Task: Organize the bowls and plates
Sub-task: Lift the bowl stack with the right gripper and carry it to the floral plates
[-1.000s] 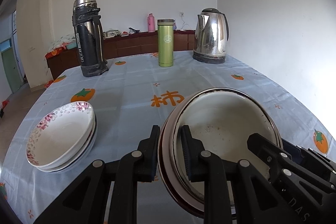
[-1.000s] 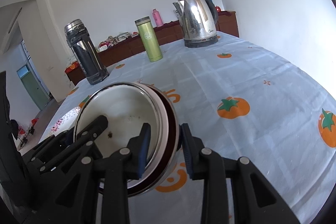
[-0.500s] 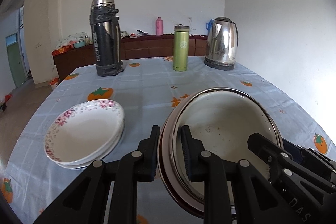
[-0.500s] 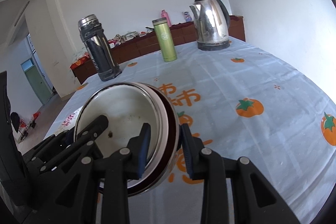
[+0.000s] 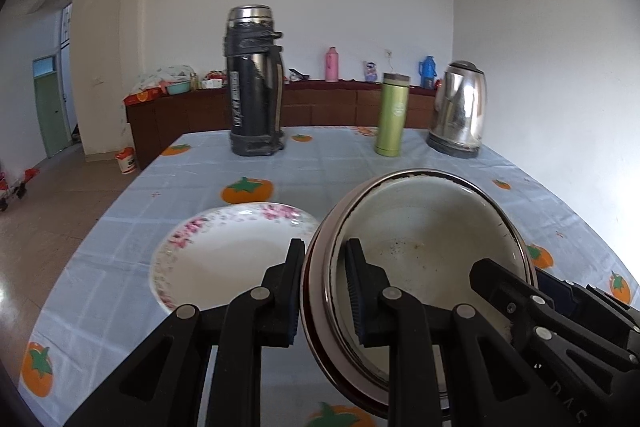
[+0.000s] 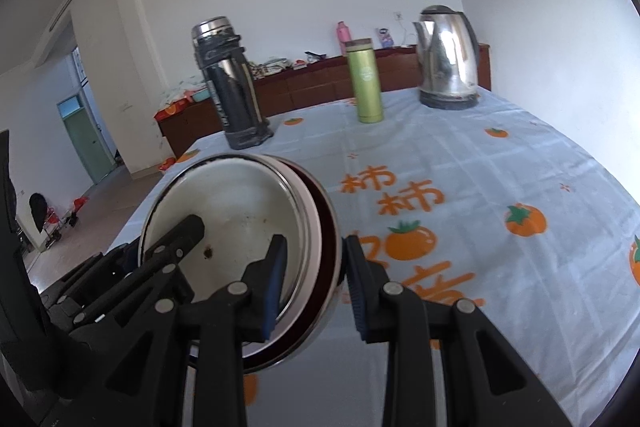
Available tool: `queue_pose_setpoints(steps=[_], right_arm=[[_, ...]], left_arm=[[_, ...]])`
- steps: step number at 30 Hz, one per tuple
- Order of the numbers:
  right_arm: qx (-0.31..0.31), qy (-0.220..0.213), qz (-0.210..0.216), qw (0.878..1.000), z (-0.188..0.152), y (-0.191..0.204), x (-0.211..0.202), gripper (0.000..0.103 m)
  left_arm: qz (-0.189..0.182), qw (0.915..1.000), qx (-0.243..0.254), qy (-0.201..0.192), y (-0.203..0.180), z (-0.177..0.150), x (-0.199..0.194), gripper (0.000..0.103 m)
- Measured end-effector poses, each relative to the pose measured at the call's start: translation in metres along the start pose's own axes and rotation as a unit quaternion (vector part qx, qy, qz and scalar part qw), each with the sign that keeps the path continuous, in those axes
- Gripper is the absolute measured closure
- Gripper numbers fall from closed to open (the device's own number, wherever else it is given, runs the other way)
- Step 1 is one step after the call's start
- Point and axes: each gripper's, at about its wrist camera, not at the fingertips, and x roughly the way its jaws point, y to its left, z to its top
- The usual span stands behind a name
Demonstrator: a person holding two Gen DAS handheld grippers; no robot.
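Both grippers hold one white enamel bowl with a dark red outside (image 5: 424,239), lifted above the table. My left gripper (image 5: 322,287) is shut on its left rim. My right gripper (image 6: 314,283) is shut on its right rim; the bowl (image 6: 232,211) fills the left of that view. A stack of white plates with pink flowers (image 5: 224,251) lies on the table just left of the bowl, partly hidden behind my left gripper.
A blue tablecloth with orange persimmons (image 6: 480,187) covers the table. At the far end stand a black thermos (image 5: 254,83), a green flask (image 5: 392,115) and a steel kettle (image 5: 458,111). A dark wooden sideboard (image 5: 320,107) lines the back wall.
Both grippers have carried the bowl to the left and swung that way. The flowered plates have come nearer, now just beside the bowl.
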Motion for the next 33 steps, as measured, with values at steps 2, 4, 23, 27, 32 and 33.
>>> queue_pose_setpoints(steps=[2,4,23,27,32,33], right_arm=[[-0.004,0.000,0.006,1.000,0.001,0.010,0.003,0.073],[-0.007,0.000,0.013,1.000,0.002,0.020,0.006,0.073],[-0.011,0.014,0.065,0.998,0.017,0.079,0.056,0.073],[-0.005,0.022,0.074,0.997,0.020,0.083,0.070,0.073],[-0.008,0.032,0.080,0.996,0.020,0.088,0.085,0.073],[-0.008,0.034,0.081,0.996,0.020,0.089,0.088,0.073]], left_arm=[[0.005,1.0000,-0.006,-0.002,0.012,0.001,-0.001,0.080],[0.010,0.9998,-0.014,-0.003,0.023,0.003,-0.001,0.080],[0.059,0.9968,-0.054,0.001,0.092,0.020,0.026,0.080],[0.067,0.9961,-0.056,0.007,0.100,0.023,0.037,0.080],[0.075,0.9950,-0.063,0.020,0.109,0.021,0.050,0.080],[0.077,0.9948,-0.063,0.023,0.110,0.020,0.052,0.080]])
